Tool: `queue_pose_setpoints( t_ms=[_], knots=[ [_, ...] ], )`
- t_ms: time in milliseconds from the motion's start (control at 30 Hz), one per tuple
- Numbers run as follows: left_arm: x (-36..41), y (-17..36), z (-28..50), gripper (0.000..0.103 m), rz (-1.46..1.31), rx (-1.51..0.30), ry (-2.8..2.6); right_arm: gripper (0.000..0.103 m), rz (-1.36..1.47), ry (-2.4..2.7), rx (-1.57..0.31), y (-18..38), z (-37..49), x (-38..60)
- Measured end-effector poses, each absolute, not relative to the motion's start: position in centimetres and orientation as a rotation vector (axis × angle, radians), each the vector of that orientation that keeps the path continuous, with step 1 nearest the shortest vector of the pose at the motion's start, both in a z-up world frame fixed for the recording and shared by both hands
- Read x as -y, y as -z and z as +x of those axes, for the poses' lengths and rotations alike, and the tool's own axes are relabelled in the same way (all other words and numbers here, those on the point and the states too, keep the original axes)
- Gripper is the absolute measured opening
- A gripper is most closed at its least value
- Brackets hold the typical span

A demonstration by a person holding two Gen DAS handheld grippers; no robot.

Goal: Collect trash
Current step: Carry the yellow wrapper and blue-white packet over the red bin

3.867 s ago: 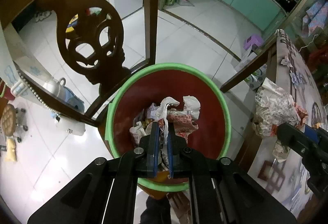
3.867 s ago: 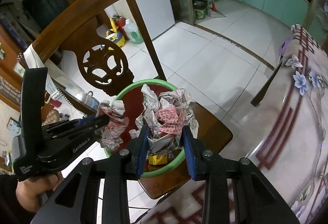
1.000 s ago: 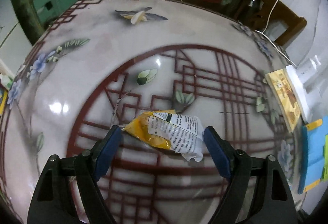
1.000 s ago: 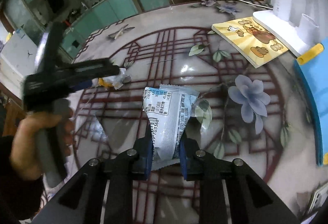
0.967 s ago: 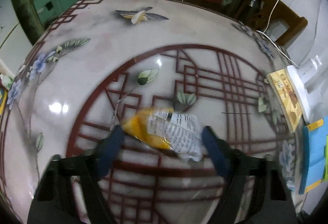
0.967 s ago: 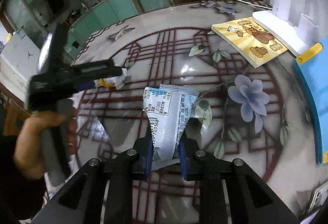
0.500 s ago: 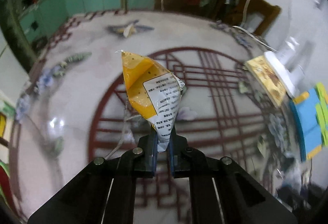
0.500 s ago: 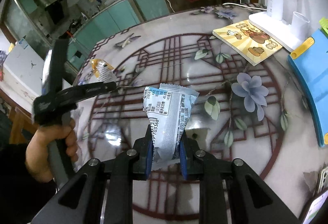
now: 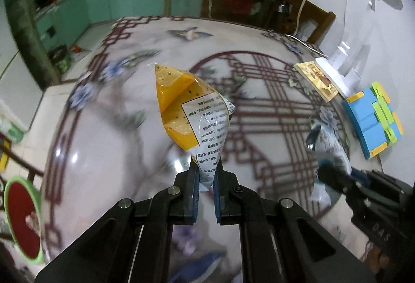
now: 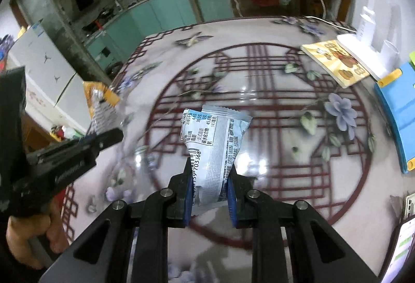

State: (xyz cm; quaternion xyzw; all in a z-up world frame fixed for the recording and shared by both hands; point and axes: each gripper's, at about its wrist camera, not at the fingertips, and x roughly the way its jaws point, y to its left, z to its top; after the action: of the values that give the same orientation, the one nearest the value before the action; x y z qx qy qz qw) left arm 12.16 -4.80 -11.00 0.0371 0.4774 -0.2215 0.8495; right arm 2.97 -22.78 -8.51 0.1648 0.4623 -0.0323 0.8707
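Observation:
My left gripper (image 9: pixel 206 174) is shut on the lower corner of a yellow and clear snack wrapper (image 9: pixel 190 112), which stands up above the round patterned table (image 9: pixel 103 166). My right gripper (image 10: pixel 209 174) is shut on a pale blue and silver wrapper (image 10: pixel 212 138), also lifted off the table. In the left wrist view the right gripper (image 9: pixel 326 174) and its blue wrapper (image 9: pixel 330 145) appear at the right. The right wrist view shows the left gripper (image 10: pixel 111 136) with the yellow wrapper (image 10: pixel 99 99) at the left, a hand (image 10: pixel 31 239) holding it. A red bin with a green rim (image 9: pixel 20 218) sits low at the far left.
At the table's far right edge lie a yellow picture book (image 10: pixel 337 62), a white stand (image 10: pixel 363 49) and a blue folder with yellow clips (image 10: pixel 399 106). A phone (image 10: pixel 404 244) lies at the near right edge. Beyond are a wooden chair (image 9: pixel 303 13) and teal kitchen cabinets (image 10: pixel 155 11).
The left jaws closed on the yellow wrapper and lifted it off the table. Both grippers have risen and swung left with their wrappers; the bin has come into the left wrist view.

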Motion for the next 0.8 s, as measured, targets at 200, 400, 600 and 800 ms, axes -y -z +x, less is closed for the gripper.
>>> queue_pose_setpoints(
  t_ms=[200, 400, 600, 800],
  knots=[
    [-0.1, 10.7, 10.8, 0.009, 0.05, -1.009, 0.426, 0.019, 0.295, 0.025, -0.965, 7.2, 3.2, 17.5],
    [-4.3, 10.2, 10.5, 0.009, 0.015, -0.993, 0.39, 0.019, 0.243, -0.021, -0.962, 6.0, 3.9, 12.6],
    [-8.4, 9.6, 10.8, 0.009, -0.021, -0.974, 0.346, 0.019, 0.2, -0.07, -0.957, 4.9, 4.6, 7.9],
    [-13.3, 9.7, 11.0, 0.009, -0.055, -0.968, 0.277, 0.02, 0.158, -0.126, -0.954, 4.2, 5.5, 3.2]
  ],
)
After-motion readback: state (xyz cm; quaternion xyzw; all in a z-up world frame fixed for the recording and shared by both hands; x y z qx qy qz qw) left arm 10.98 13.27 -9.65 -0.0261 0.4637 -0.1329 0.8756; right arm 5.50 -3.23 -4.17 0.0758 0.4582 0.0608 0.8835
